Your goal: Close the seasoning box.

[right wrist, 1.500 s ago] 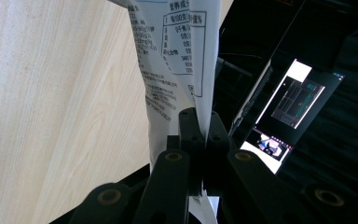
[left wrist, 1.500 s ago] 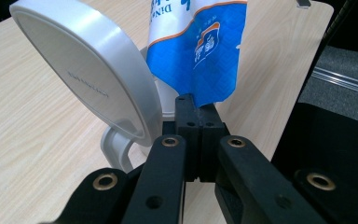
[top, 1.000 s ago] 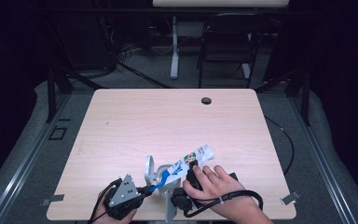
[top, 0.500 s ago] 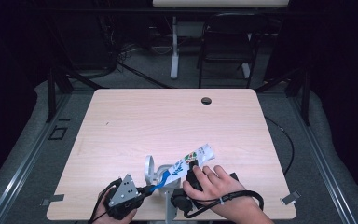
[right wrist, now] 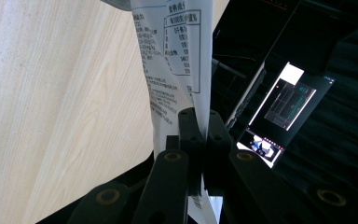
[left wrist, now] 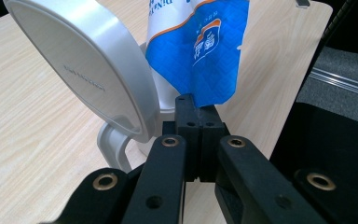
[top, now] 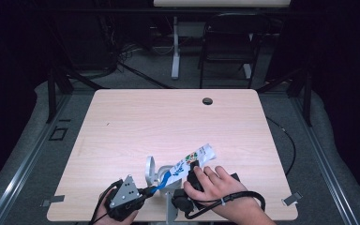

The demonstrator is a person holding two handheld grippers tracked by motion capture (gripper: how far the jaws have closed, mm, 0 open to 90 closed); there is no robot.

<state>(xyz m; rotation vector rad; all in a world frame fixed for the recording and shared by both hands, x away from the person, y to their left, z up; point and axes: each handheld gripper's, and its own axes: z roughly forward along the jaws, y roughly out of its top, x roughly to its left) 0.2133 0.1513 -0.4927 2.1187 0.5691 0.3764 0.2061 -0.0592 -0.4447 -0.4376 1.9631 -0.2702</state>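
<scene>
Holding the thin, light, crinkly snack pouch (top: pixel 187 165) taut above the table's (top: pixel 168 122) near edge, beside the white stand (left wrist: pixel 88 70), left gripper (left wrist: pixel 196 109) clamping its blue corner, right gripper (right wrist: pixel 200 122) pinching its printed edge; gripping flat seams, likely slippery and easily torn.

Packet (right wrist: pixel 172 51): printed table, text too small.

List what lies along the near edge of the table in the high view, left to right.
Left gripper → white round stand → blue-and-white packet → person's right hand.
</scene>
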